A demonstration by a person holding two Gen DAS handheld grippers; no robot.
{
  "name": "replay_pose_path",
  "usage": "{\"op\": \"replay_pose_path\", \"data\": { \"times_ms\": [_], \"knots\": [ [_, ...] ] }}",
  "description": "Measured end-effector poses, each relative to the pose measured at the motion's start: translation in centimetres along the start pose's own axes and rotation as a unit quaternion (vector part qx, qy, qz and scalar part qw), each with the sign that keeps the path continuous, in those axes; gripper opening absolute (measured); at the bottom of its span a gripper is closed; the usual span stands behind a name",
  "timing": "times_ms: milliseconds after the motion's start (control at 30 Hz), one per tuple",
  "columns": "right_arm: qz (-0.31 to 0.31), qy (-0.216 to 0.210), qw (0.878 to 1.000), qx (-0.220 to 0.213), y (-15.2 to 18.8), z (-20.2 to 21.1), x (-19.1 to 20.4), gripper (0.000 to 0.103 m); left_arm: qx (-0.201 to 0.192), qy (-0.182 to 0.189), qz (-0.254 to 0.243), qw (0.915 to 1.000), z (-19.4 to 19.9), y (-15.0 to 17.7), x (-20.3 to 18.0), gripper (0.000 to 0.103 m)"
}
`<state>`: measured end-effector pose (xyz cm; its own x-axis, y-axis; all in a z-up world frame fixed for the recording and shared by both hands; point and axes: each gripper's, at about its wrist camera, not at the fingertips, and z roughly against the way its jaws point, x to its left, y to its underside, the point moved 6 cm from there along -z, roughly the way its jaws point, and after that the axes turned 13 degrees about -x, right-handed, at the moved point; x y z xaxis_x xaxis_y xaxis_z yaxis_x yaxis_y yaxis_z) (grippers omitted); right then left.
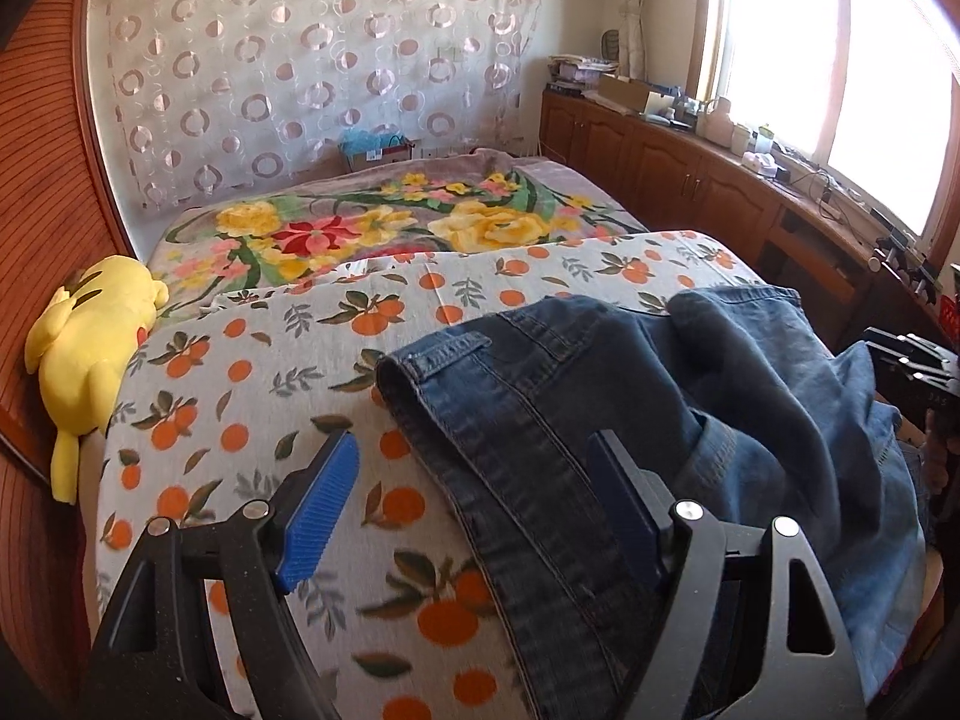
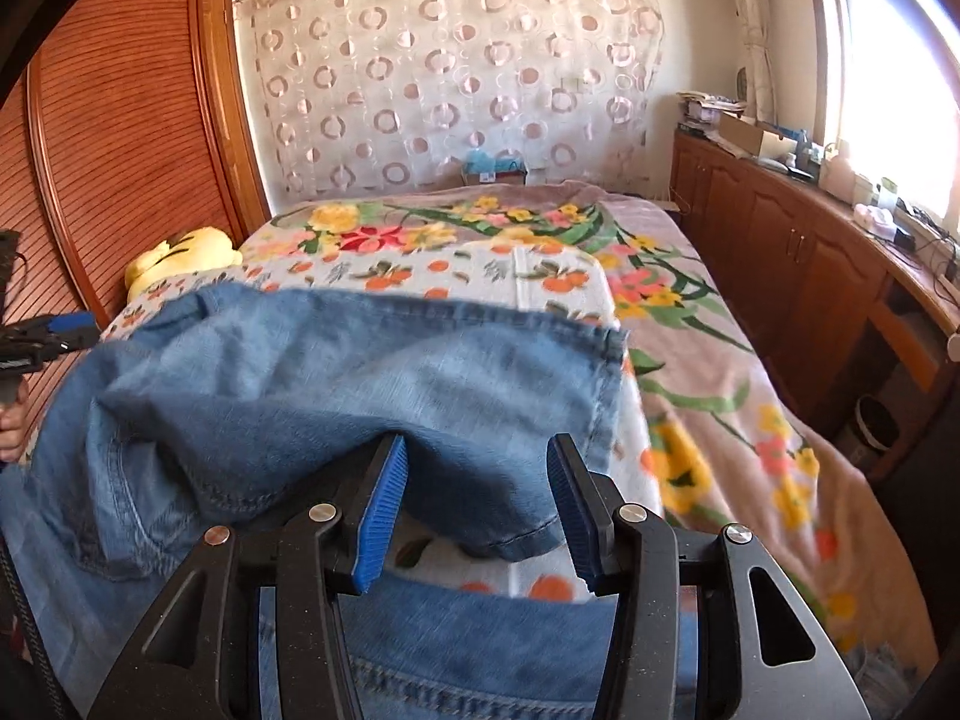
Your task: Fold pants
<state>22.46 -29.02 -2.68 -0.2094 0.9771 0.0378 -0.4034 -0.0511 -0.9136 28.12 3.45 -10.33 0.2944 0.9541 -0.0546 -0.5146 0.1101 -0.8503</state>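
Blue jeans [image 1: 600,372] lie bunched on the bed's orange-print sheet [image 1: 252,360]. My left gripper [image 1: 474,441] is open wide and straddles the dark waistband edge; its blue pads [image 1: 318,516] do not press the cloth. In the right wrist view a lighter fold of the jeans [image 2: 372,372] droops between the fingers of my right gripper [image 2: 477,444]. Its jaws stand apart and its pads [image 2: 384,510] sit at the fold's sides without pinching it. Each view shows the other gripper at its edge: the right gripper [image 1: 912,360] and the left gripper [image 2: 60,327], with a hand [image 2: 9,426] below it.
A floral blanket [image 2: 708,360] covers the bed's far and right parts. A yellow plush toy [image 1: 90,348] lies at the bed's left edge against a slatted wooden door [image 2: 120,150]. Wooden cabinets [image 2: 780,264] with clutter run under the window on the right. A patterned curtain [image 1: 312,60] hangs behind.
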Motion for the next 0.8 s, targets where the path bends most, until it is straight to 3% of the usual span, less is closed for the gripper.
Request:
{"op": "replay_pose_path", "data": {
  "times_ms": [200, 367, 533, 800],
  "knots": [
    [0.008, 0.017, 1.000, 0.003, -2.9, -2.2, -1.7, 0.051, 0.020, 0.010, 0.006, 0.9997, -4.0, -0.4, 0.3, 0.071],
    [0.015, 0.024, 0.999, 0.022, -4.1, -5.7, -2.9, 0.052, 0.042, 0.016, 0.026, 0.9986, -6.6, 0.3, 1.1, 0.057],
    [0.011, 0.020, 0.999, 0.049, -4.3, -9.9, -3.3, 0.052, 0.039, 0.041, 0.047, 0.9973, -7.6, 0.7, 1.2, 0.043],
    [-0.007, 0.011, 0.996, 0.084, -3.6, -12.7, -3.6, 0.052, 0.047, 0.049, 0.041, 0.9968, -8.2, 1.4, 0.8, 0.042]
  ]
}}
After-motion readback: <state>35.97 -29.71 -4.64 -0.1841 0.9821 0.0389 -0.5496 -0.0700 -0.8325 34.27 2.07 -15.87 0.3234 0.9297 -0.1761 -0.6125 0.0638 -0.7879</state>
